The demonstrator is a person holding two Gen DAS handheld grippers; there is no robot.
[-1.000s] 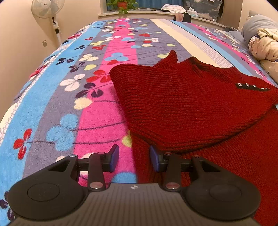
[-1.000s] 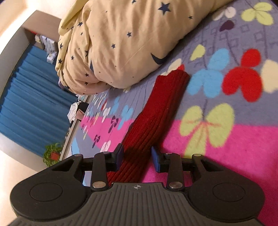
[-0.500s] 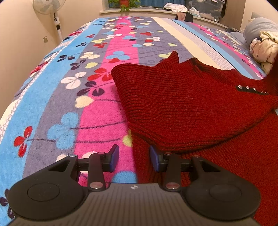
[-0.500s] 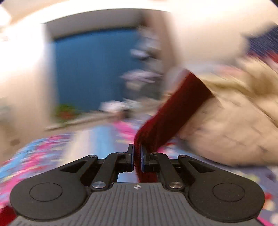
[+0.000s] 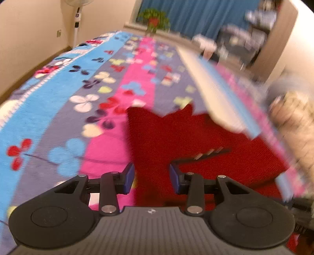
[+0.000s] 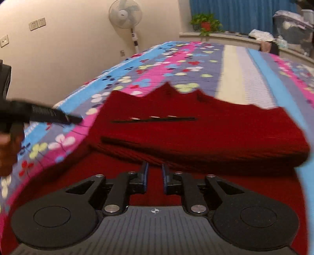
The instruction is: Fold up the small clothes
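Note:
A dark red knitted sweater (image 5: 176, 141) lies partly folded on the flowered bedspread (image 5: 64, 109); a dark placket with metal snaps (image 6: 155, 118) shows on its top layer. It fills the middle of the right wrist view (image 6: 196, 133) too. My left gripper (image 5: 152, 177) is open and empty, over the sweater's left edge. My right gripper (image 6: 155, 176) has its jaws a narrow gap apart with nothing between them, just above the sweater's near fold. The left wrist view is blurred.
A beige star-print duvet (image 5: 294, 115) lies at the right of the bed. A standing fan (image 6: 125, 17) is by the wall at the left. A windowsill with a potted plant (image 6: 206, 23) and blue curtains runs behind the bed. The other gripper's handle (image 6: 39, 113) is at the left.
My right gripper carried the red sleeve up from beside the duvet, swung over the sweater body and let it go. My left gripper moved right and up over the sweater and stayed open.

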